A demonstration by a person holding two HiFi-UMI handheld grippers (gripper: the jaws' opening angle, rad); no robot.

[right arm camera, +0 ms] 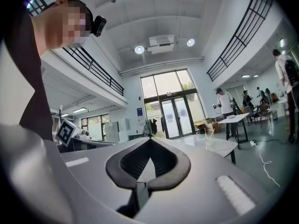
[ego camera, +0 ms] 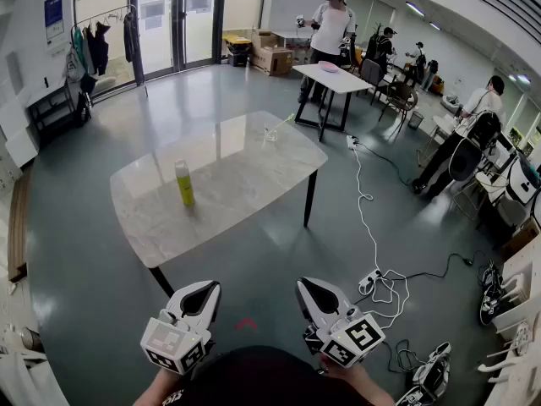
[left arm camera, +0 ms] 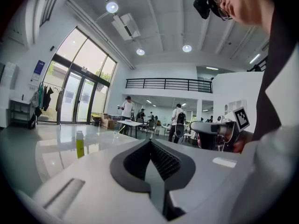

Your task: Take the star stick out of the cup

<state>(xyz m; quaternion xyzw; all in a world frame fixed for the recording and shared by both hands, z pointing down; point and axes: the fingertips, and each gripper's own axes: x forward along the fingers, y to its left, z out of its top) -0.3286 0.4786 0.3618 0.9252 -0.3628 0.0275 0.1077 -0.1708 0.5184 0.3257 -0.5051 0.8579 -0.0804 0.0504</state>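
Down at 6 o'clock in the head view, the white left gripper (ego camera: pixel 204 291) and the white right gripper (ego camera: pixel 308 291) hung side by side over the grey floor (ego camera: pixel 254 265). Both were about level and aimed toward the pale marble-topped table (ego camera: pixel 237 197) on dark legs. Left gripper view: black ribbed pads (left arm camera: pixel 163 160) pressed together at the tips, nothing between them. Right gripper view: same story, tips meeting, nothing caught. Two empty tools, then, and the job not yet begun.

And the target? The small clear cup (ego camera: pixel 270 133) stood upright near the table's far edge, at about 12 o'clock from the person, with the thin pale star stick (ego camera: pixel 286 121) poking out of it. It was well apart from both grippers, with most of the tabletop in between. From the left gripper it lay at roughly 1 o'clock; from the right gripper, between 11 and 12, so the right looked a shade nearer, though not by much.

The stick's long axis ran up out of the cup and leaned toward 1 or 2 o'clock in the head view, free end pointing away from the person. The star itself was too small to make out. A tall yellow-green bottle (ego camera: pixel 183 183) with a white cap stood at 8 o'clock from the cup, well clear of it.

My read: the coming move called for closing in on the table, jaws spread, then a grip on the stick's leaning upper part, drawn out along its tilt so the cup wouldn't tip.
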